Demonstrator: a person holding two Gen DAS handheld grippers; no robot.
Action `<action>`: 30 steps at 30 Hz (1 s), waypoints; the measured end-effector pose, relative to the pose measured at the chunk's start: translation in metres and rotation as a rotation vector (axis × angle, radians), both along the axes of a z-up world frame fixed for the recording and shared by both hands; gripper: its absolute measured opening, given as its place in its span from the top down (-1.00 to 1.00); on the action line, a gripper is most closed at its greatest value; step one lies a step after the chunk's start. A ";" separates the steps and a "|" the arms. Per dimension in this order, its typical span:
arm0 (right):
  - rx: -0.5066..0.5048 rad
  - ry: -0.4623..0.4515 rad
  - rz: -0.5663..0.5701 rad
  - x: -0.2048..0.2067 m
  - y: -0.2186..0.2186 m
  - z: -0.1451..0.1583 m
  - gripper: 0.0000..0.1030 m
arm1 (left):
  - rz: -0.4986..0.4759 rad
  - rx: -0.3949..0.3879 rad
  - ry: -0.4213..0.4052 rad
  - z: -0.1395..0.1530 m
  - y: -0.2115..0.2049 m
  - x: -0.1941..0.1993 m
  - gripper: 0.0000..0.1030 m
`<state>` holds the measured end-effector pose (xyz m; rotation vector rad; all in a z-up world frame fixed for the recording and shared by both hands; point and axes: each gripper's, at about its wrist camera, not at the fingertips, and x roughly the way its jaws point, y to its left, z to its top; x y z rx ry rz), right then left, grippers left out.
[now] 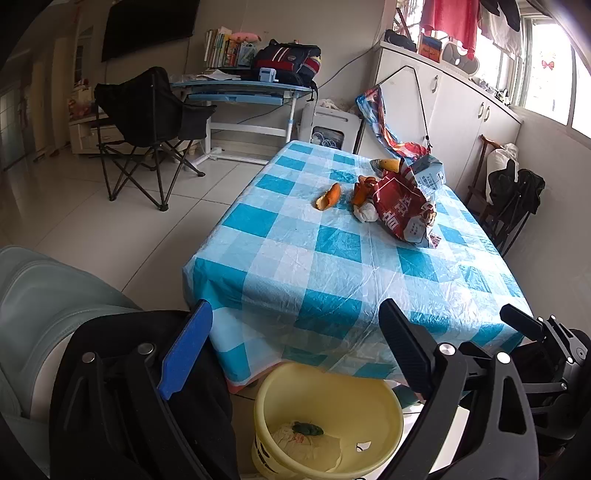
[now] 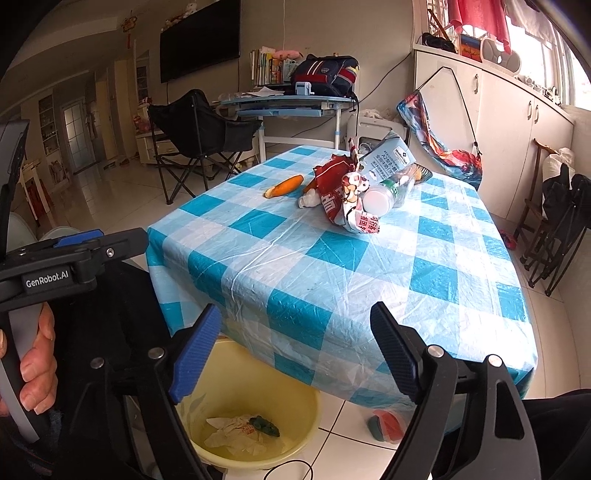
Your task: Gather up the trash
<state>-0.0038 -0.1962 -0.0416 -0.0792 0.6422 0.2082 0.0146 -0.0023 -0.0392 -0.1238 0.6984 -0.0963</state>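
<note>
A: Gripper status?
B: The left gripper (image 1: 295,350) and right gripper (image 2: 295,354) both stood wide, nothing between the jaws, above the yellow bucket (image 2: 295,398).
A: Trash location?
B: Crumpled paper (image 2: 236,432) lay inside the bucket; a red wrapper (image 2: 332,192) and peels (image 1: 328,197) lay on the table (image 2: 332,277) beyond it.

You are in a home, in its living room. A big dark TV (image 2: 199,44) hangs on the wall. A folding chair (image 2: 201,129) stands by a small blue desk (image 2: 291,101) with books (image 2: 264,66) and a school bag (image 2: 325,74) (a soft toy (image 2: 286,54) sits on the books). Clothes (image 2: 478,18) hang by the window (image 1: 546,70), over white cupboards (image 2: 517,122).
</note>
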 end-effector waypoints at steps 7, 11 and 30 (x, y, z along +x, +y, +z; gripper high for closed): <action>0.007 -0.151 -0.001 -0.011 -0.003 0.013 -0.69 | 0.002 -0.002 -0.002 0.000 0.000 0.000 -0.72; -0.067 -0.146 0.006 -0.009 0.001 0.018 -0.70 | 0.002 -0.002 -0.003 0.001 0.000 0.000 -0.72; -0.031 -0.120 -0.084 -0.007 -0.012 0.018 -0.86 | 0.000 -0.002 -0.010 0.003 -0.004 0.001 -0.72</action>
